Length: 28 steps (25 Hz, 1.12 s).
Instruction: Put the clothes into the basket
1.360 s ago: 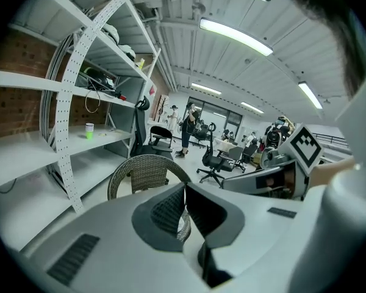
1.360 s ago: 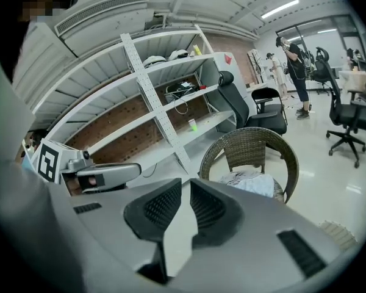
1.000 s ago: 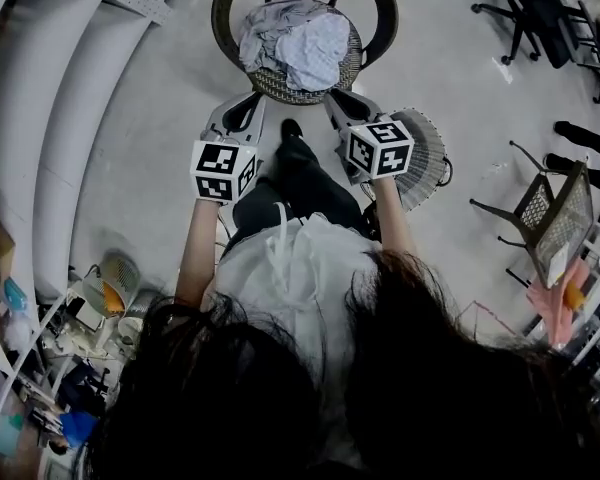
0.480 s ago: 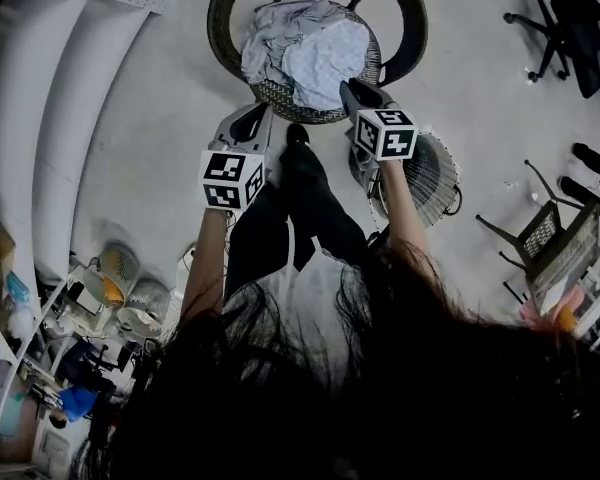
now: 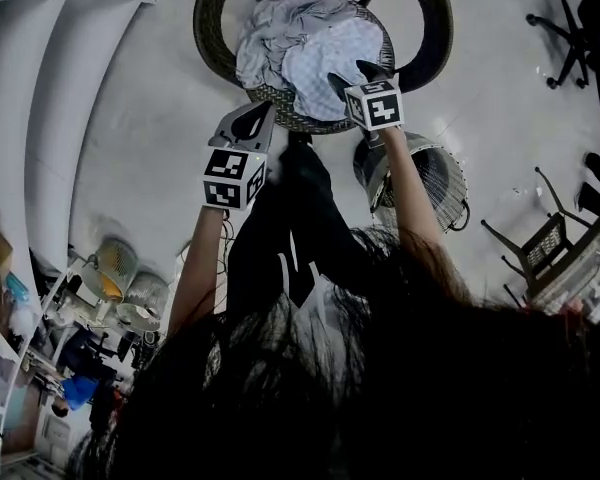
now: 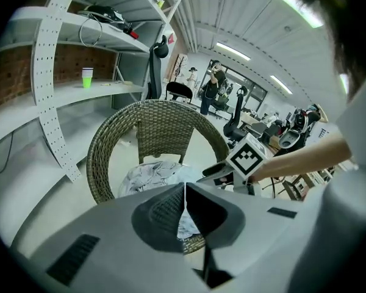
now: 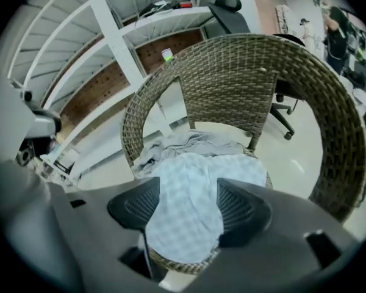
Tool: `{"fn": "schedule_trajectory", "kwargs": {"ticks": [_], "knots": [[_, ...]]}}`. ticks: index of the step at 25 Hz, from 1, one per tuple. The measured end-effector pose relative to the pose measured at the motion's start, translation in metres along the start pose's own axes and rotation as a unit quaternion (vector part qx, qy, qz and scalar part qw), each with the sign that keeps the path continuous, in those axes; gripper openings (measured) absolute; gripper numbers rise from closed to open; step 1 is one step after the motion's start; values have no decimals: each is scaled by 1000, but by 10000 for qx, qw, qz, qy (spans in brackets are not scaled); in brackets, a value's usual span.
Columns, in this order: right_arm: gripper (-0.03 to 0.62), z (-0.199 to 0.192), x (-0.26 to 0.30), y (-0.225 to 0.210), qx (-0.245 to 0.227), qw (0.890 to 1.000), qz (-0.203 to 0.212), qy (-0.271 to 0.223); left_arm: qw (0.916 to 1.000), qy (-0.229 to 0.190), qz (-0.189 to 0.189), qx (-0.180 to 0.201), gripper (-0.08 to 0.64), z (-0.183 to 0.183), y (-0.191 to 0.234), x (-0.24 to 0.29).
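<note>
A pile of clothes lies on the seat of a wicker chair (image 5: 212,18): a pale checked cloth (image 5: 325,53) on top of a crumpled grey garment (image 5: 270,28). My right gripper (image 5: 348,73) hovers just over the checked cloth (image 7: 189,194), its jaws opening, with the cloth showing in the gap but not pinched. My left gripper (image 5: 248,118) is at the seat's front edge, short of the pile, shut with nothing in it (image 6: 184,194). The wicker basket (image 5: 442,178) stands on the floor to the right of the chair, under my right forearm.
White perforated shelving (image 5: 40,88) runs along the left. Office chairs (image 5: 580,28) and a metal rack (image 5: 545,248) stand at the right. Boxes and small items (image 5: 110,288) crowd the lower left. My legs and a shoe (image 5: 298,140) are in front of the chair.
Both grippers have dropped and moved forward towards the chair. The right one went from beside the basket to over the clothes pile. The left one has come up to the seat's front edge.
</note>
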State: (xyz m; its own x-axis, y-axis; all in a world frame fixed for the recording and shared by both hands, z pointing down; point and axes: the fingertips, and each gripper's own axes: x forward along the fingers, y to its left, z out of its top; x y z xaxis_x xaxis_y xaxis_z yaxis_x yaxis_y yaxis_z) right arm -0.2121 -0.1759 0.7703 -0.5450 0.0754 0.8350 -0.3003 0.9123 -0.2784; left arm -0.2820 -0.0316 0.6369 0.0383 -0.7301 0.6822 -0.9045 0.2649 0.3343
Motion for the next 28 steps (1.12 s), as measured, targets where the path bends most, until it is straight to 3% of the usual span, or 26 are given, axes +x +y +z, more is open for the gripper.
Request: {"fn": "schedule_trajectory", "kwargs": {"ticks": [5,10,15,17,18,20,24,28], "knots": [[298,-20,47,-20,-818,9936,-276,735,9998,171,5,-42,21,-14,6,11],[298,-40,82,-24,-620,9918,-184,1101,9996,300,8,-8,21,-25,7,10],[295,-52,99,-43,-403,9907,-459,1218,9993,358,104,-93,21,-41,15,6],[247,-53,96,-46,-285,9897,-539,1292,9991,378,159,-126,21,-46,18,2],[150,-55,94,-47,-136,9895,-546,1330,9990,386,179,-138,21,-48,19,-1],[91,-58,90,-45,354,9894,-486,1322,9989,401,195,-150,21,-52,19,-4],[72,-56,74,-38,1644,9814,-157,976,9991,400,106,-70,21,-50,13,-8],[67,-38,44,-22,2617,9637,474,217,9995,307,-15,60,21,-38,8,-13]]}}
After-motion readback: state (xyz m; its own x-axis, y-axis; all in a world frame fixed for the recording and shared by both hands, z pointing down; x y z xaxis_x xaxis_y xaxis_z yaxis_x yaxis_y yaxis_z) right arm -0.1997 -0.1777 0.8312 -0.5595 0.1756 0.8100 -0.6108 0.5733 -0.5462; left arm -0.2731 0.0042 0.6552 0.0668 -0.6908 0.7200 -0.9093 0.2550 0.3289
